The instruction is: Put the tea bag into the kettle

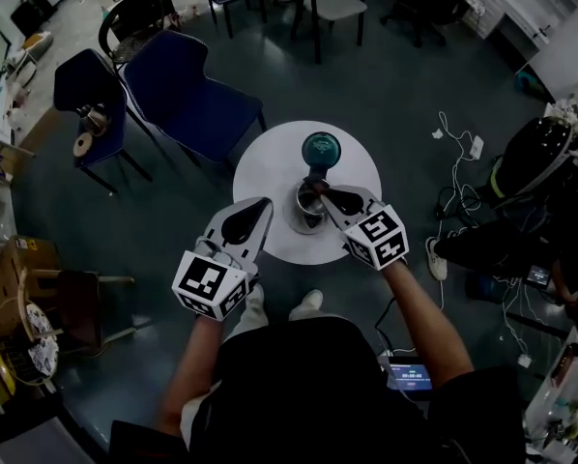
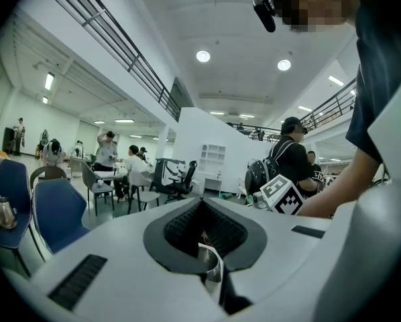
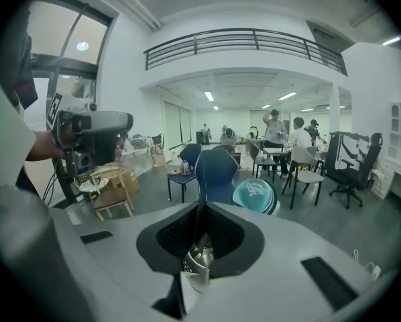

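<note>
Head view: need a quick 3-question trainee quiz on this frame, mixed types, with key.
1. True or false: the teal round tin lies on the floor.
2. Which gripper's tip is at the mouth of the kettle? A) left B) right C) neither
3. Fill in: the two chairs nearest the table are ___.

Key: 1 false, it stands on the white table; 2 B, the right gripper; 3 blue.

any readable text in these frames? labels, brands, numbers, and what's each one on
Nothing is clear enough to quote.
Teal round object: white print on its face, too blurred to read.
Small screen beside the person: bright digits, too small to read.
Marker cubes: black-and-white square patterns only, no words.
</note>
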Available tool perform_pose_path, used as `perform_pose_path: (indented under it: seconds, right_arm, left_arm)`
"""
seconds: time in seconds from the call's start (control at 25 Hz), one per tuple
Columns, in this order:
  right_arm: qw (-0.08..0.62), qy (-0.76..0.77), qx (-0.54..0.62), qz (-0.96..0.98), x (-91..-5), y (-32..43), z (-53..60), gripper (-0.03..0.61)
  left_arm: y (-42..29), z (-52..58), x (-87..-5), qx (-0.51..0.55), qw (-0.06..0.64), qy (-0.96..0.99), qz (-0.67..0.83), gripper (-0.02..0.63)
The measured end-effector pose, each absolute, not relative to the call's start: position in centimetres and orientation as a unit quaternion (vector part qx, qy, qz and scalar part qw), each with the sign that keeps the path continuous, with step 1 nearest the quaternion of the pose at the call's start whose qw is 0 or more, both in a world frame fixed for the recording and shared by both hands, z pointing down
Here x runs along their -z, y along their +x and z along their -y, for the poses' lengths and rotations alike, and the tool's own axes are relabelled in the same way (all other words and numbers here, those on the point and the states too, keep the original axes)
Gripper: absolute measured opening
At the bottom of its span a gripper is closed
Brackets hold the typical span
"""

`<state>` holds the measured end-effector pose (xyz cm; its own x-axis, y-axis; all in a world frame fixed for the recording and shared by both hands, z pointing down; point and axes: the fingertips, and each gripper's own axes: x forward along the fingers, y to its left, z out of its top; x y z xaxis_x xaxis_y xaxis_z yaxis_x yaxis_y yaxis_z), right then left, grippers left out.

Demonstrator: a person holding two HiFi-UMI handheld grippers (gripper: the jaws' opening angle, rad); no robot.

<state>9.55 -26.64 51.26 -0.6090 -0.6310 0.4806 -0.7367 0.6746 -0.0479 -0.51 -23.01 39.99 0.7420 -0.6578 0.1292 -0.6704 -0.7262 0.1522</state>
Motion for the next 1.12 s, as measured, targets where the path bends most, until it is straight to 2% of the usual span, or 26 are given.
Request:
perform_pose_path:
  seconds: [0.68,1.12]
  right_arm:
    - [0.296,0.339,-0.133,0.883,-57.2,8.5,27.4,0.037]
    - [0.300,0.331,-0.144,0.883,-58.5,8.1,28.3,0.037]
  left_arm:
    - [-1.8,22.8,-41.3,-0.037,0.102,0.914,0.390,0.015]
    - [-2.1,23.1,-41.6,-0.034,0.109,0.911,0.397,0.015]
